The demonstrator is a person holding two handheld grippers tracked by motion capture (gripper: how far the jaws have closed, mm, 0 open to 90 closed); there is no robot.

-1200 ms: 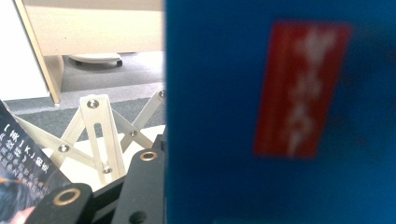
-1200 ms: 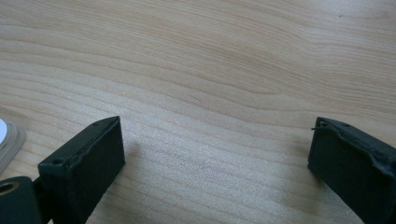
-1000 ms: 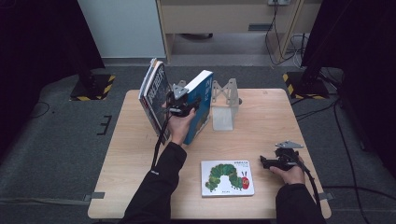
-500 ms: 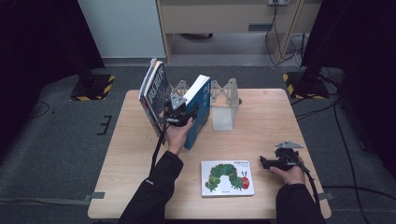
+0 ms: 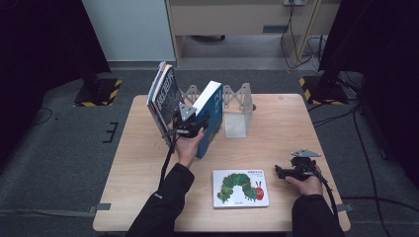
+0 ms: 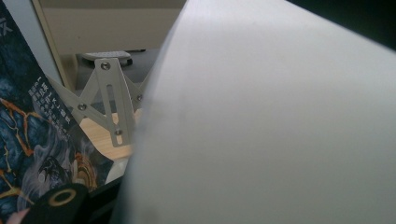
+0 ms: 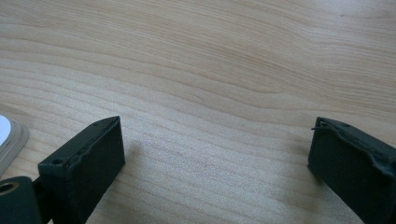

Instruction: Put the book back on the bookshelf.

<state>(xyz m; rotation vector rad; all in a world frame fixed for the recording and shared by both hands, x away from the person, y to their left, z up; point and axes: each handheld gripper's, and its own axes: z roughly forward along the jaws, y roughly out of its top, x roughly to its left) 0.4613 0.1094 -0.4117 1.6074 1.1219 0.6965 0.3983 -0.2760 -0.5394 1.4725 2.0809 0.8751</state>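
In the high view, the left gripper (image 5: 193,123) clamps a thick blue book (image 5: 210,118) with a white page edge, standing tilted on the table (image 5: 148,168) between the dark books (image 5: 163,96) leaning at the left and the metal rack (image 5: 237,106); since the earlier frame it has shifted slightly toward the dark books and stands steeper. In the left gripper view, the book's pale page block (image 6: 261,121) fills most of the frame, a dark cover (image 6: 28,140) and rack strut (image 6: 112,102) beyond. In the right gripper view, the right gripper (image 7: 217,158) has its jaws wide apart over bare wood, holding nothing, unmoved beside the caterpillar book (image 5: 241,187).
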